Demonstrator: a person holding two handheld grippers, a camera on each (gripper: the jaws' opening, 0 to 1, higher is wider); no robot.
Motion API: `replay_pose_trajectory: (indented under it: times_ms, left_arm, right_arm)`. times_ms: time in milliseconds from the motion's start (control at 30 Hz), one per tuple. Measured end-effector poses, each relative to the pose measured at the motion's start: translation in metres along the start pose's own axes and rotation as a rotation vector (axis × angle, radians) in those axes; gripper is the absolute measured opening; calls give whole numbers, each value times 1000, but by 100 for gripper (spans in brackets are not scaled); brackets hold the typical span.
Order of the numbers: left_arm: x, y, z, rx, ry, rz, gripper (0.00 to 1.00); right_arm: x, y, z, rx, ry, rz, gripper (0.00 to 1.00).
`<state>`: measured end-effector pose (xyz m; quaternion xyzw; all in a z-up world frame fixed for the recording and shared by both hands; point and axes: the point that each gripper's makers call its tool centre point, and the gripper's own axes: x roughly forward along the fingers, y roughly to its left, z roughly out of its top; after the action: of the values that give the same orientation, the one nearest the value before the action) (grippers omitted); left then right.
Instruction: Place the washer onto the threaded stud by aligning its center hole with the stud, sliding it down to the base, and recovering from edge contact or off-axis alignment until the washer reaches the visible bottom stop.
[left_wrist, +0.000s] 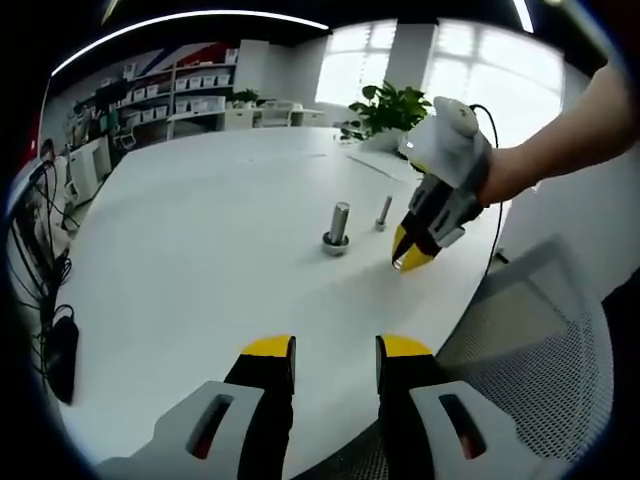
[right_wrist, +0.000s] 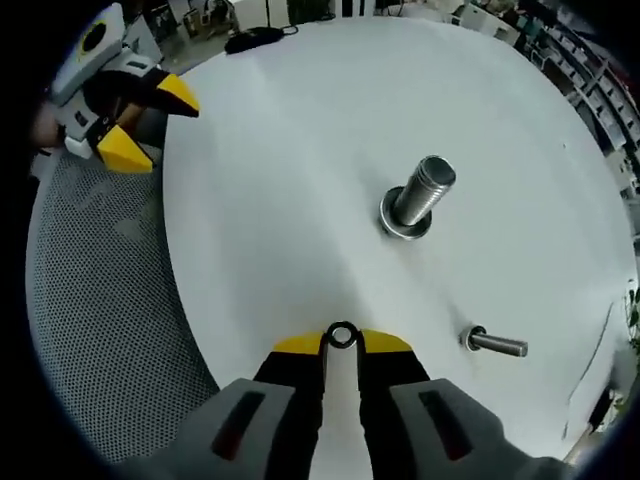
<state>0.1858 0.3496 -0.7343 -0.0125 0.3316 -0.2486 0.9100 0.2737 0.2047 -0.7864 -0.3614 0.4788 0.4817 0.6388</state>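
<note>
1. In the right gripper view, my right gripper (right_wrist: 341, 340) pinched a small dark metal ring, the washer (right_wrist: 341, 334), between its yellow-tipped jaws above the smooth white table (right_wrist: 270, 180).
2. The threaded stud (right_wrist: 420, 196) was a shiny grey metal cylinder standing on a round flanged base, well ahead of the washer and apart from it.
3. A smaller bolt (right_wrist: 493, 344) stood on its head to the right of the jaws.
4. In the left gripper view, my left gripper (left_wrist: 336, 352) hovered over the near table edge, its black, yellow-capped jaws spread apart and holding nothing.
5. A grey mesh chair (left_wrist: 545, 330) sat beside the table's curved rim.
</note>
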Motion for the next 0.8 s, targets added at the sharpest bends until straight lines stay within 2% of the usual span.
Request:
replay_pose_trajectory:
  times_ms: [267,467,800]
  left_arm:
    - [0,1,1,-4,-5,2,30]
    - [-1,1,1,-4,-8,5,30]
    - [-1,0,2,-2,-11,1,30]
  right_arm:
    - [-16,-28,-3,50,-24,-41,14]
    - [-32,-49,-5,133,-58,-69,14]
    - [-49,-63,-7,157,-63,-105,14]
